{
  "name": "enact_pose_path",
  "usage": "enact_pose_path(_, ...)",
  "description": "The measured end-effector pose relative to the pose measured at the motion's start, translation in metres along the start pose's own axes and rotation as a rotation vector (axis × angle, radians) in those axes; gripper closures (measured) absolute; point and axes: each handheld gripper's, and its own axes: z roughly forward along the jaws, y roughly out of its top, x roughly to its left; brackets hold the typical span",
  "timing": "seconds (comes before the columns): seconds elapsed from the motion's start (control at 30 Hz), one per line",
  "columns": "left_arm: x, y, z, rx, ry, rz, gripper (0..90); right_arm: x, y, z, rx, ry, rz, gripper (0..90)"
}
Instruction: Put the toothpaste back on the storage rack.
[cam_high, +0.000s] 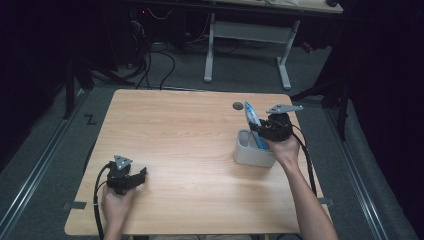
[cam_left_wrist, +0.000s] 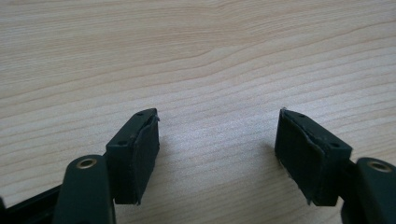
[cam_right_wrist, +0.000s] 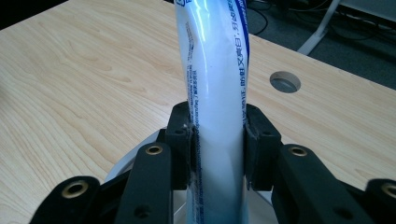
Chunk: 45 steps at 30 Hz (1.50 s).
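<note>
A white and blue toothpaste tube (cam_high: 251, 120) (cam_right_wrist: 215, 84) stands upright with its lower end inside a pale grey holder cup (cam_high: 248, 151) at the table's right side. My right gripper (cam_high: 265, 131) (cam_right_wrist: 217, 140) is shut on the tube, its jaws pressing both sides just above the cup rim (cam_right_wrist: 119, 168). My left gripper (cam_high: 141, 175) (cam_left_wrist: 217, 154) rests low over the bare wood near the front left, open, with nothing between its pads (cam_left_wrist: 144, 154).
The light wooden table (cam_high: 185, 145) has a round cable hole (cam_high: 238, 106) (cam_right_wrist: 285, 81) behind the cup. Beyond the far edge are a white desk frame (cam_high: 247, 35) and cables on the grey floor.
</note>
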Motion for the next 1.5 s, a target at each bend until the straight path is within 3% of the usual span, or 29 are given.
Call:
enact_pose_path(0.53,0.0,0.0,0.0,0.0,0.0,0.0,31.0,0.002,-0.004,-0.004,0.017,-0.003,-0.016,67.9)
enact_pose_path(1.5,0.0,0.0,0.0,0.0,0.0,0.0,31.0,-0.004,-0.034,0.004,0.064,-0.008,0.034,67.3)
